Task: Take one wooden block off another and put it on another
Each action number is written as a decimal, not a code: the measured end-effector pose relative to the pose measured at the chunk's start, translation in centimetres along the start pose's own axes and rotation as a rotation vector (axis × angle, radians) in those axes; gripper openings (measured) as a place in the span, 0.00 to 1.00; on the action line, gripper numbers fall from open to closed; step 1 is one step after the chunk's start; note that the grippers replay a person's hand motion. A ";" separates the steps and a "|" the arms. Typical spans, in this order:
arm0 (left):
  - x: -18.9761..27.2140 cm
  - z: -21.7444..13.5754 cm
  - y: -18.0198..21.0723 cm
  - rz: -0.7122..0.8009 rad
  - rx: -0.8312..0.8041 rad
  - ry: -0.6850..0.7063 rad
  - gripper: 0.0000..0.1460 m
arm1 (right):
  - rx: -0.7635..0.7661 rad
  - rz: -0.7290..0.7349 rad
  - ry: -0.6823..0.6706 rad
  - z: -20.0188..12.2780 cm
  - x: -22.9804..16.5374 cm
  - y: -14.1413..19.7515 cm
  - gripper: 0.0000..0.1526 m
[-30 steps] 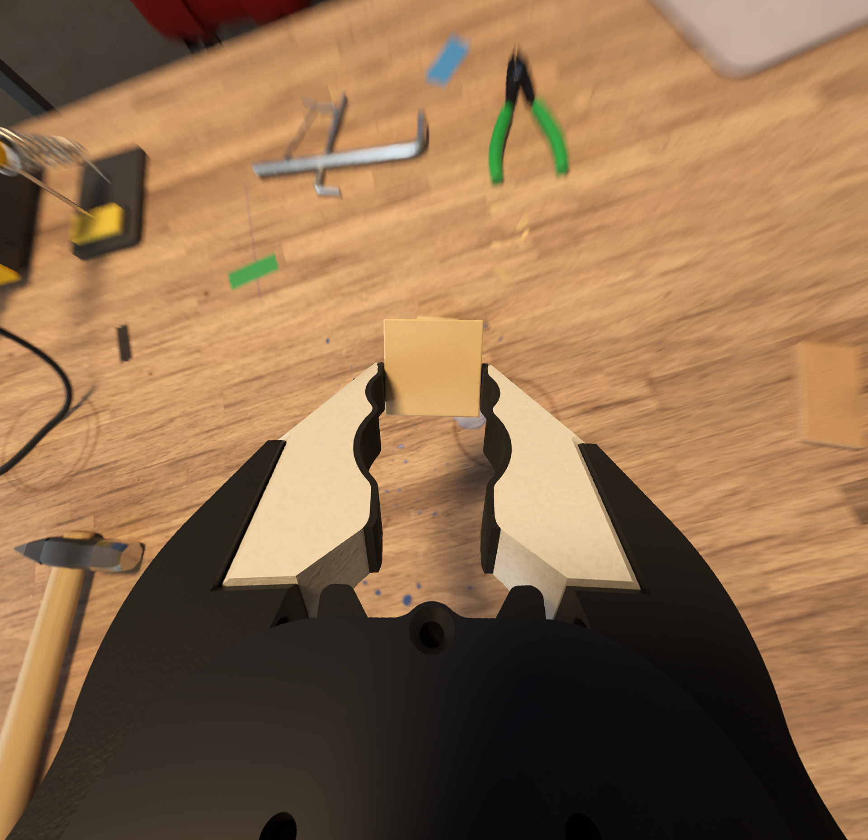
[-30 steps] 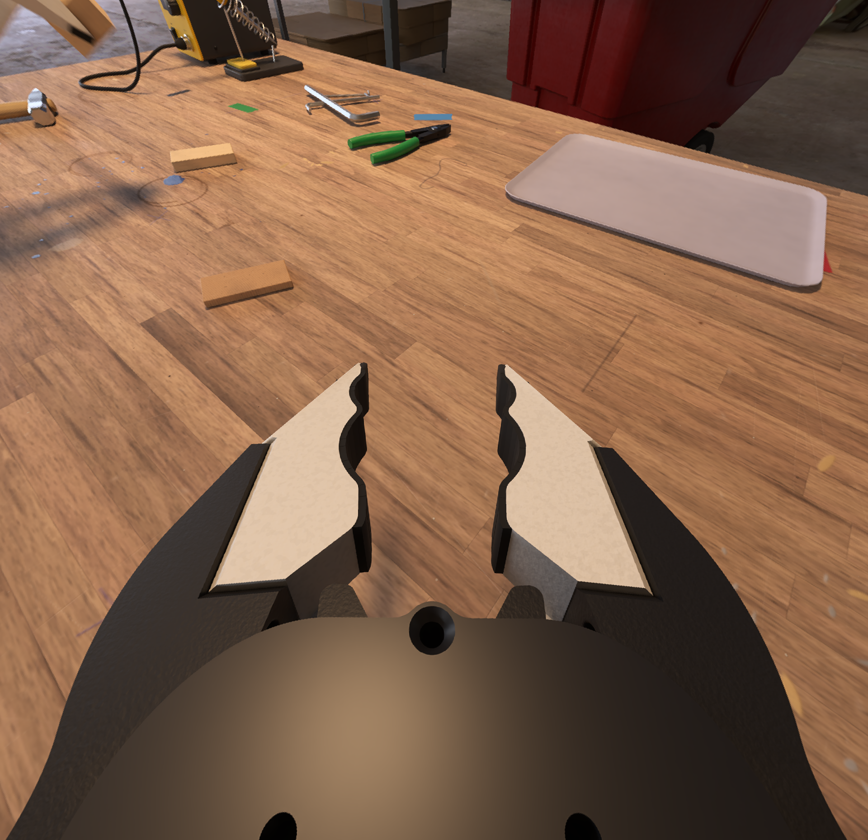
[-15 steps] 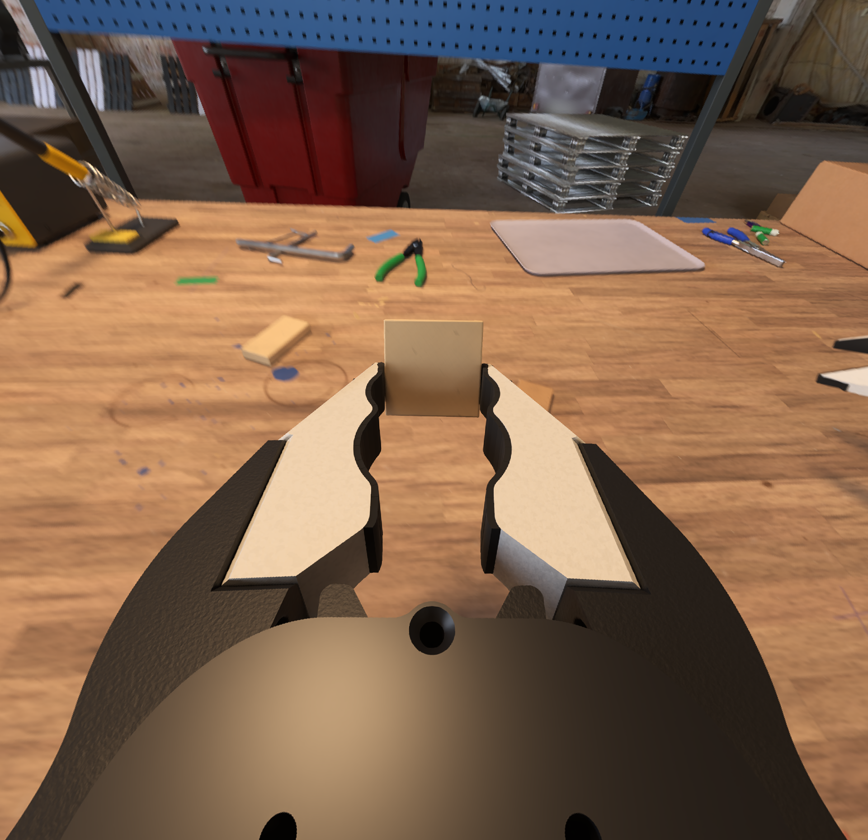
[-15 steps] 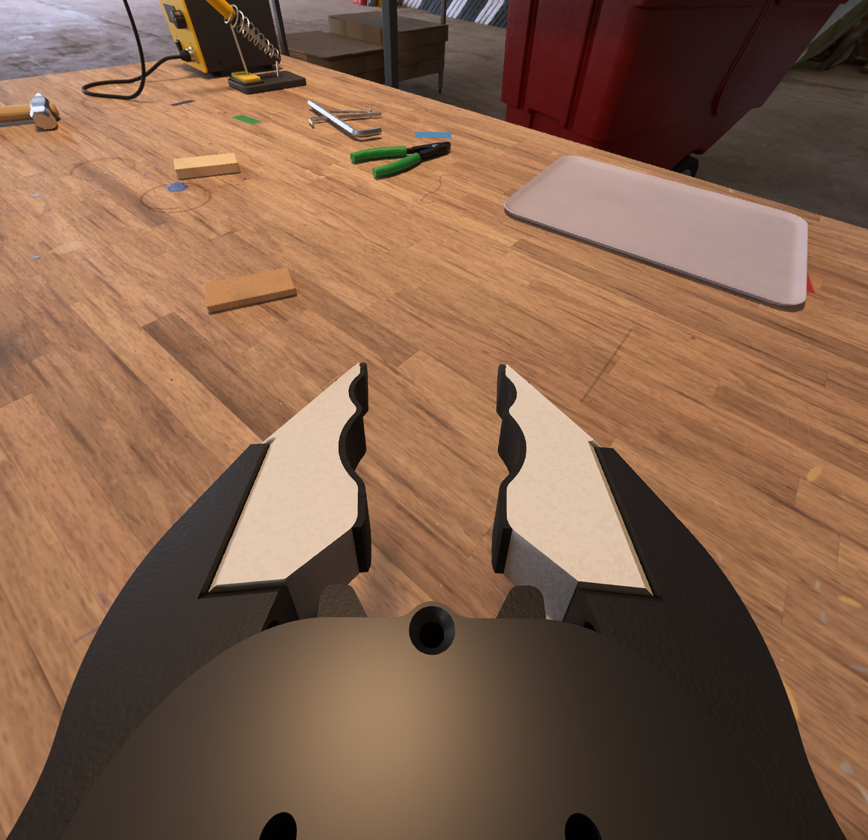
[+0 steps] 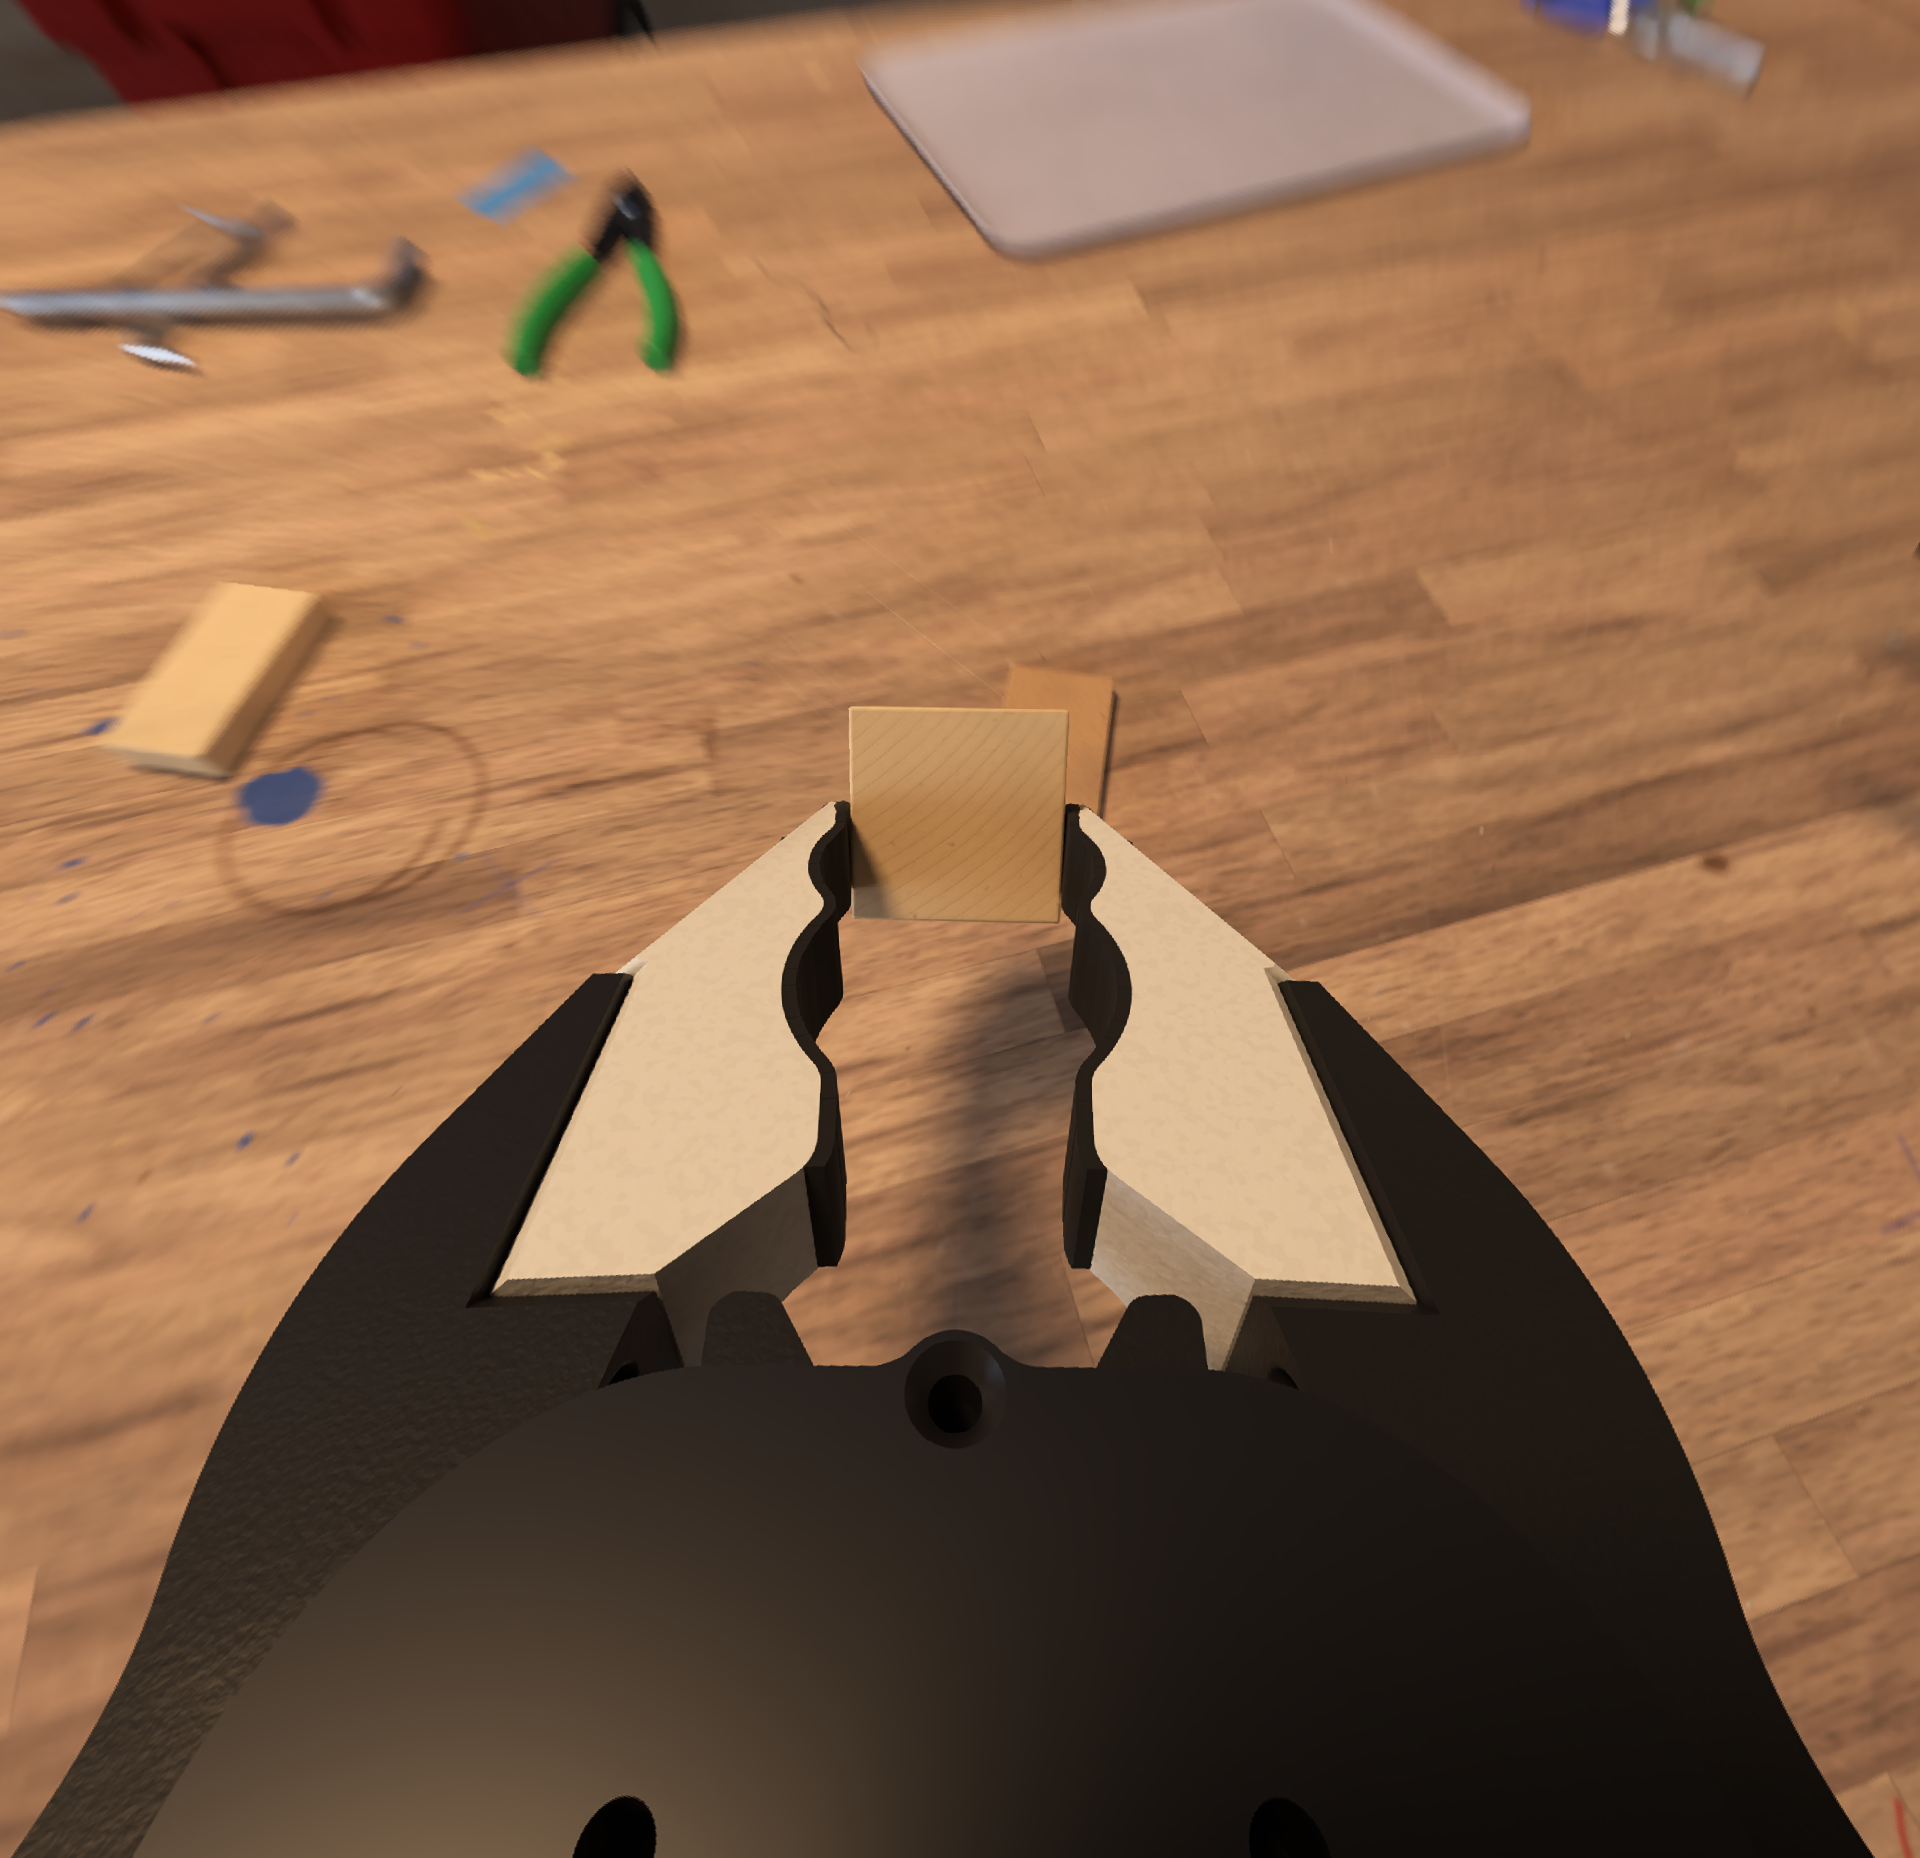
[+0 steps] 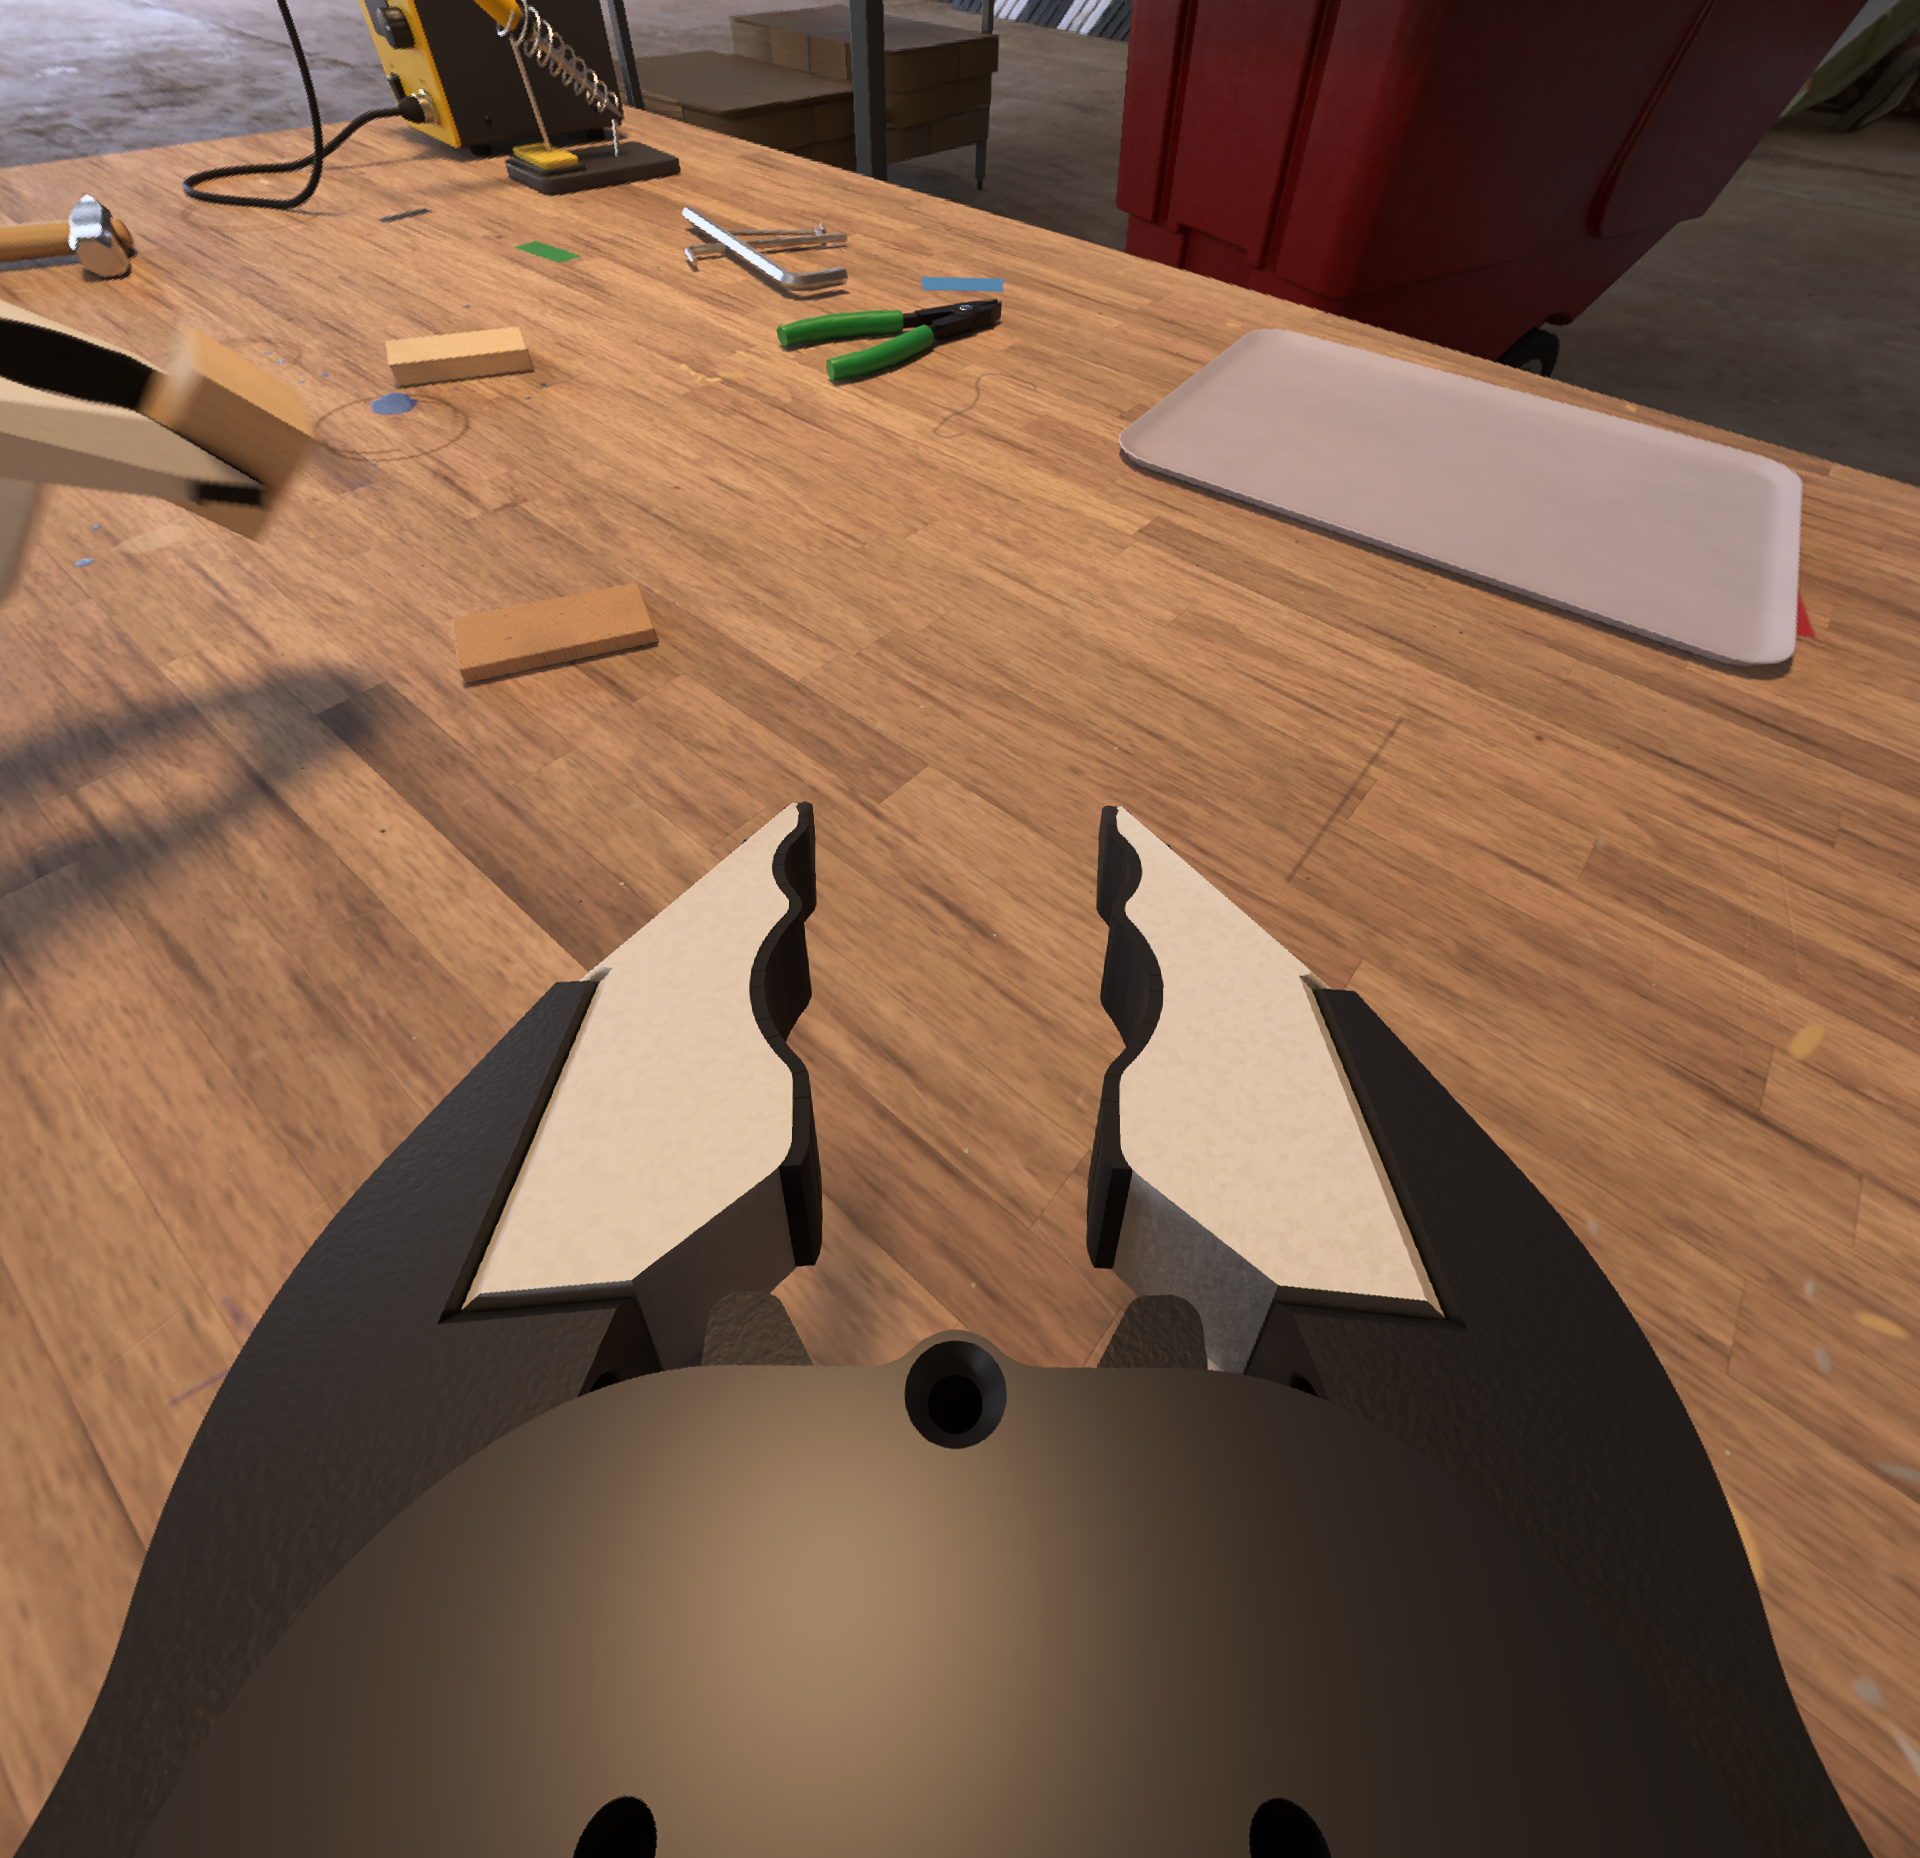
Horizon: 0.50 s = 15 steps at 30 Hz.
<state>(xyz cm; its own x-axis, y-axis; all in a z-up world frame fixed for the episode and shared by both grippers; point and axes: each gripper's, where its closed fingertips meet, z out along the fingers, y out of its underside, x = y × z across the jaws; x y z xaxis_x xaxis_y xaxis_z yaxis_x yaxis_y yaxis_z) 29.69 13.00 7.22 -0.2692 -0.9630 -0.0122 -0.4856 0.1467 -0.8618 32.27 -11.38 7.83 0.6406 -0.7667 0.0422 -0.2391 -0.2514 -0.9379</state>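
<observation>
Gripping a pale wooden block (image 5: 956,816) between its fingertips, the left gripper (image 5: 956,852) is holding it in the air above the wooden workbench (image 5: 1351,665), its jaws clenched on the block's two sides. A darker, flat wooden block (image 5: 1086,728) is lying on the bench just behind the held one, partly hidden by it; in the right wrist view this same darker block (image 6: 554,632) is resting alone on the planks. A second pale wooden block (image 5: 213,676) is lying well apart to the left, beside a blue paint spot (image 5: 281,795) and a faint drawn circle. The right gripper (image 6: 956,821) is hovering over bare boards with its jaws spread and nothing between them. Farther back, green-handled pliers (image 6: 888,333), a cluster of metal hex keys (image 6: 764,250), small green and blue tape strips, a hammer (image 6: 73,241) and a yellow-and-black soldering station (image 6: 478,42) with its black cable are lying on the bench. A grey tray (image 6: 1475,489) is sitting toward the right edge. Beyond the bench, a large red bin (image 6: 1455,104), stacked cardboard and a concrete floor are showing. The bench top is made of joined brown planks, flecked with blue spatter near the paint spot.
</observation>
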 end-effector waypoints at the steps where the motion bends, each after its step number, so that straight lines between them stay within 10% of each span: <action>1: 0.4 1.2 0.4 0.025 -0.073 0.034 0.28 | -0.001 0.001 -0.001 0.0 0.0 0.0 0.36; 15: 2.9 7.2 1.9 0.059 -0.462 0.197 0.28 | -0.004 0.011 -0.011 0.1 0.1 0.1 0.36</action>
<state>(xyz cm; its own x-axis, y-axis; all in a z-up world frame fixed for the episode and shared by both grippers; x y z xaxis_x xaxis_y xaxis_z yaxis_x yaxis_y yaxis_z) 34.02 8.87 1.90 -0.4372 -0.8958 0.0802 -0.7703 0.3270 -0.5474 32.34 -11.41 7.69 0.6458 -0.7630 0.0282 -0.2491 -0.2455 -0.9369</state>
